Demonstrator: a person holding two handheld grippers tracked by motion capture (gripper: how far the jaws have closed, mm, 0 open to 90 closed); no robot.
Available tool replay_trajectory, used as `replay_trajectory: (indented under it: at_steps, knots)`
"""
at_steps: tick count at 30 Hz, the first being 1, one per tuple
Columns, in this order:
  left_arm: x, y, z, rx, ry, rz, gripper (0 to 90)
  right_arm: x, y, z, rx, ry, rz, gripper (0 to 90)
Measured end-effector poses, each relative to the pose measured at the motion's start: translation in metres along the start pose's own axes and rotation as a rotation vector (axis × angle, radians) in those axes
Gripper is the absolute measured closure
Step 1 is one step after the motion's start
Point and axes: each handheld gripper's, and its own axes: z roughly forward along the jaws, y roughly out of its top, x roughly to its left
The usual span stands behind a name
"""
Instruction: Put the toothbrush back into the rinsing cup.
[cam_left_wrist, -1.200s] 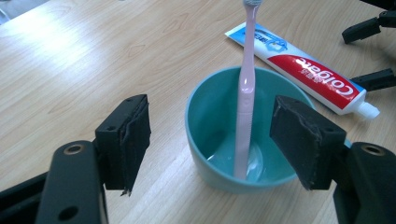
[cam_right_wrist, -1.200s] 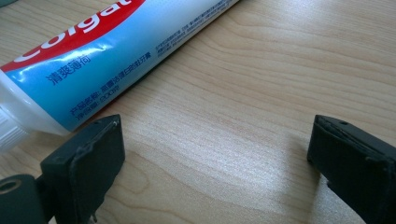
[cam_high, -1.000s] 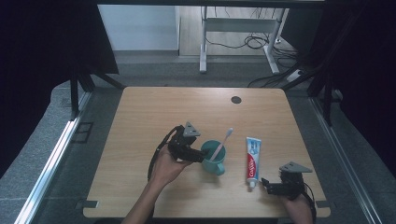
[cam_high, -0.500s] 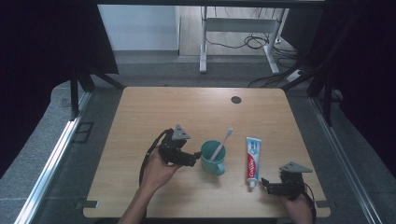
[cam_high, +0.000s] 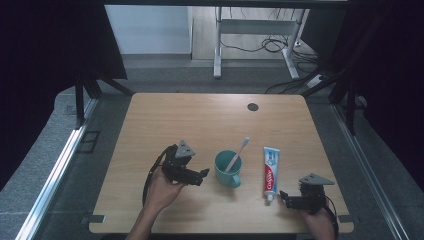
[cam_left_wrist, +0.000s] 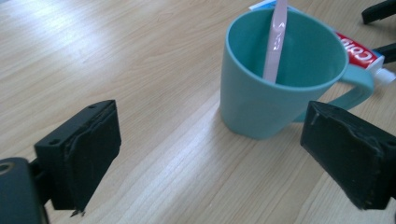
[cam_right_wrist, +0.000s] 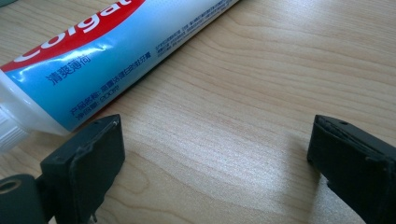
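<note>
Left gripper (cam_high: 202, 174) jaws, just opening, stand wide beside mug (cam_high: 227, 169); right gripper (cam_high: 286, 198) wide, empty, near toothpaste (cam_high: 270, 167).

Wooden table (cam_high: 200, 120), dark round hole (cam_high: 253, 107) near its far edge

— What is seen along the right gripper (cam_right_wrist: 215, 163)?

— Two black jaws are seen rising from the bottom of the view, set wide apart. Nothing is held between them; bare wood of the tabletop (cam_right_wrist: 261, 79) is seen in the gap.

— And what is lying on the wood?

— A toothpaste tube (cam_right_wrist: 107, 51) is laid flat, slanting from the upper middle down to the left edge of the view. It is coloured white, blue and red, with small printed text on the blue part. Its white cap end is found just beside the left jaw; whether they are touching cannot be told.

— Is the right jaw near anything?

— No, it is kept well apart from the tube, over bare wood.
</note>
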Motion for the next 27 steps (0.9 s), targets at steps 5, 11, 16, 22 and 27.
replay_trajectory:
  at_steps: [5,11,16,22,27]
  knots:
    - [0.002,-0.011,-0.002,-0.005,0.01,-0.011,1.6,0.0,0.0,0.0,0.001,-0.002,0.002,4.0]
    - [0.006,-0.029,-0.006,-0.018,0.023,-0.028,0.3,0.0,0.0,0.0,0.001,-0.004,0.003,4.0]
    - [0.009,-0.045,-0.006,-0.025,0.041,-0.037,0.0,0.001,0.0,0.0,0.002,-0.006,0.005,4.0]
    - [0.011,-0.063,-0.005,-0.023,0.055,-0.042,0.0,0.001,0.0,0.0,0.001,-0.007,0.004,4.0]
    - [0.011,-0.077,-0.002,-0.018,0.062,-0.053,0.0,0.001,0.0,0.0,0.001,-0.008,0.005,4.0]
